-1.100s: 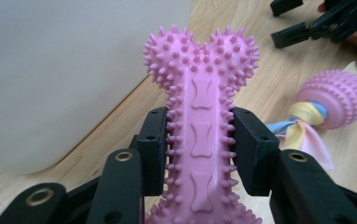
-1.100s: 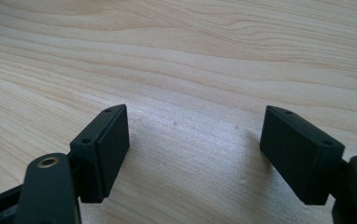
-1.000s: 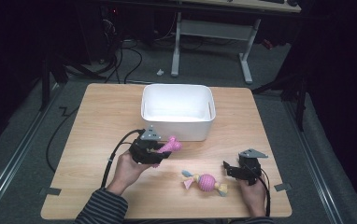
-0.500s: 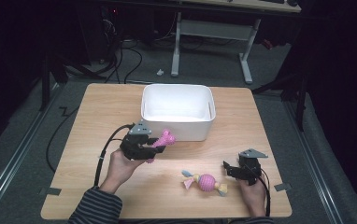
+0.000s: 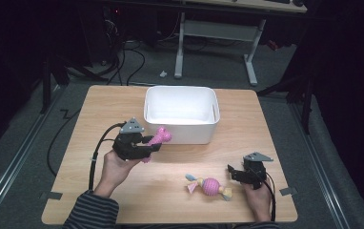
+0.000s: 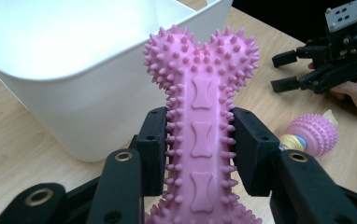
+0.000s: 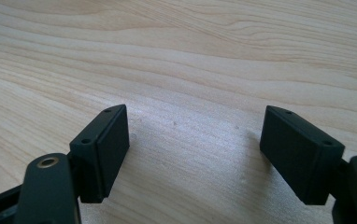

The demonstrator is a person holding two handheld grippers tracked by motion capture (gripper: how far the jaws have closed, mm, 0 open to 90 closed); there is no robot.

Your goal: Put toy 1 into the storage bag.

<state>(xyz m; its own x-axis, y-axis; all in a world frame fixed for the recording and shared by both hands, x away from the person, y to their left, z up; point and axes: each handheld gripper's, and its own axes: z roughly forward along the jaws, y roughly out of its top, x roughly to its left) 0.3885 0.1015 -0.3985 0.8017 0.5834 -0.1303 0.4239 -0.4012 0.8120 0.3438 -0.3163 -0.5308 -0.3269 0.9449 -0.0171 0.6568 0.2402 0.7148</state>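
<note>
Table point(image 5: 99, 105) centre frame; white bin point(image 5: 204, 136) upper middle. Left hand-held gripper point(image 5: 152, 147) clamps pink spiky bone toy point(image 5: 160, 137) mid-shaft, just left of bin's front wall. Right hand-held gripper point(image 5: 232, 171) lower right, jaws wide, nothing between, near pink ball toy point(image 5: 210, 186). Risk: spikes flex, bone twists or slips; low carry clips bin rim.

One pink spiky bone toy point(image 5: 157, 139), one ball-shaped toy point(image 5: 210, 186), one white tub point(image 5: 181, 115), two claws.
</note>
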